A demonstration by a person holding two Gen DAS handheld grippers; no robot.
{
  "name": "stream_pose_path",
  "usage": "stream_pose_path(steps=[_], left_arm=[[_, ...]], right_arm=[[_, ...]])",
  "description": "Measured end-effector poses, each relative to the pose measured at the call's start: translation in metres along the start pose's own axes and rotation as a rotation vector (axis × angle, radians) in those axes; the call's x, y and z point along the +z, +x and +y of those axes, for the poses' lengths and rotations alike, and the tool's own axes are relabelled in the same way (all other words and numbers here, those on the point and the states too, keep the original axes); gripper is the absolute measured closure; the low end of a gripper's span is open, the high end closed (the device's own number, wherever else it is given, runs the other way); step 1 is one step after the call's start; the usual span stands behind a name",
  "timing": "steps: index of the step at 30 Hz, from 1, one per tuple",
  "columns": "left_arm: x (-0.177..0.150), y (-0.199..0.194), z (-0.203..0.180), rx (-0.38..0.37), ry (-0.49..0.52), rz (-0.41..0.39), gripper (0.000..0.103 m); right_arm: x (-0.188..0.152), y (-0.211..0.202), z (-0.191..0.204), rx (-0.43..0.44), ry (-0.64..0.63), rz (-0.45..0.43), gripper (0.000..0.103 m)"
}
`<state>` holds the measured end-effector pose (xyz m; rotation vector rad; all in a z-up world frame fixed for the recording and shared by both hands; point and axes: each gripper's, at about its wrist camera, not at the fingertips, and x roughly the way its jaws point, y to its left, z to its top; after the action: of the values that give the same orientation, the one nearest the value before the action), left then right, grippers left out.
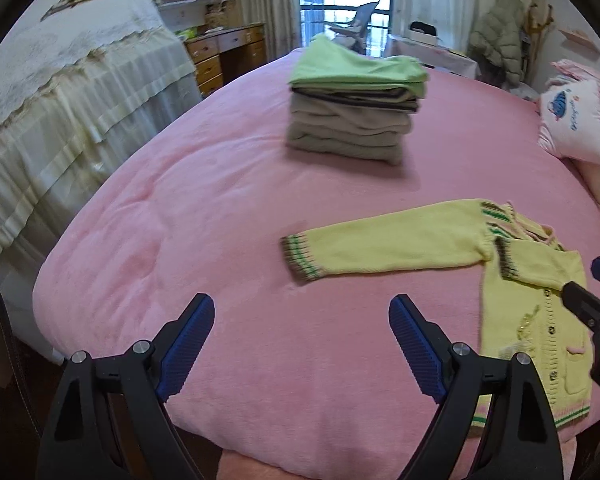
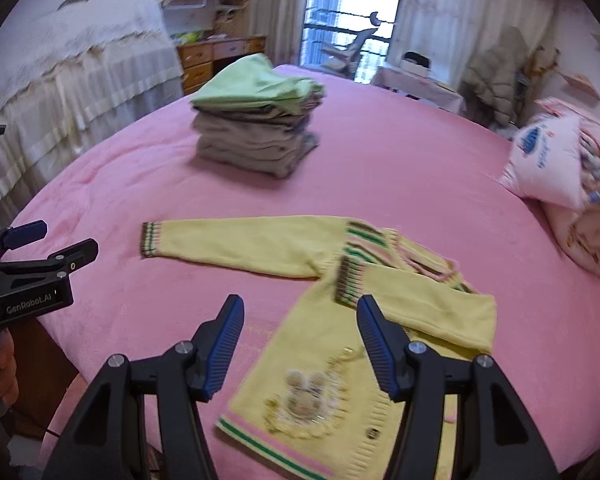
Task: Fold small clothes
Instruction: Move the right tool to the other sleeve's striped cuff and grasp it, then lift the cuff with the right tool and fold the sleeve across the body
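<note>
A small yellow knit cardigan with striped cuffs and a rabbit patch lies flat on the pink blanket; one sleeve stretches left, the other is folded across the chest. It also shows in the left wrist view. My right gripper is open and empty, just above the cardigan's body. My left gripper is open and empty over bare blanket, left of the cardigan; it shows at the left edge of the right wrist view. A stack of folded clothes with a green one on top sits farther back.
The pink blanket covers the bed. A white and pink pillow lies at the right. A lace-covered piece of furniture, wooden drawers, a chair and a window stand beyond the bed.
</note>
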<state>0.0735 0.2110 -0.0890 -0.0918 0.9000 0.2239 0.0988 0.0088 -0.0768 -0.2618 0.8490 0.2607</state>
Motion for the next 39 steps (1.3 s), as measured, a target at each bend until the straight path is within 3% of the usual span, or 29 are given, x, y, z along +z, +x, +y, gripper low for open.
stream_pose_path(steps=[10, 15, 22, 25, 26, 27, 33, 39], left_arm=[[-0.012, 0.043, 0.091, 0.033, -0.193, 0.052, 0.015], [-0.023, 0.066, 0.112, 0.033, -0.256, 0.101, 0.015], [-0.03, 0.083, 0.126, 0.025, -0.29, 0.137, 0.015], [-0.029, 0.088, 0.125, 0.023, -0.288, 0.148, 0.015], [-0.029, 0.089, 0.124, 0.022, -0.287, 0.151, 0.015], [-0.028, 0.091, 0.123, 0.02, -0.286, 0.152, 0.015], [-0.012, 0.11, 0.111, 0.02, -0.27, 0.13, 0.015], [0.005, 0.112, 0.096, 0.001, -0.27, 0.123, 0.015]], right_arm=[[0.042, 0.099, 0.116, 0.143, -0.167, 0.092, 0.045], [0.055, 0.146, 0.157, 0.198, -0.226, 0.157, 0.045], [0.054, 0.188, 0.2, 0.14, -0.354, 0.19, 0.045], [0.047, 0.203, 0.209, 0.104, -0.388, 0.211, 0.053], [0.045, 0.208, 0.211, 0.102, -0.393, 0.227, 0.068], [0.044, 0.21, 0.211, 0.099, -0.394, 0.236, 0.075], [0.049, 0.205, 0.185, 0.183, -0.249, 0.243, 0.085], [0.055, 0.179, 0.151, 0.236, -0.159, 0.209, 0.085]])
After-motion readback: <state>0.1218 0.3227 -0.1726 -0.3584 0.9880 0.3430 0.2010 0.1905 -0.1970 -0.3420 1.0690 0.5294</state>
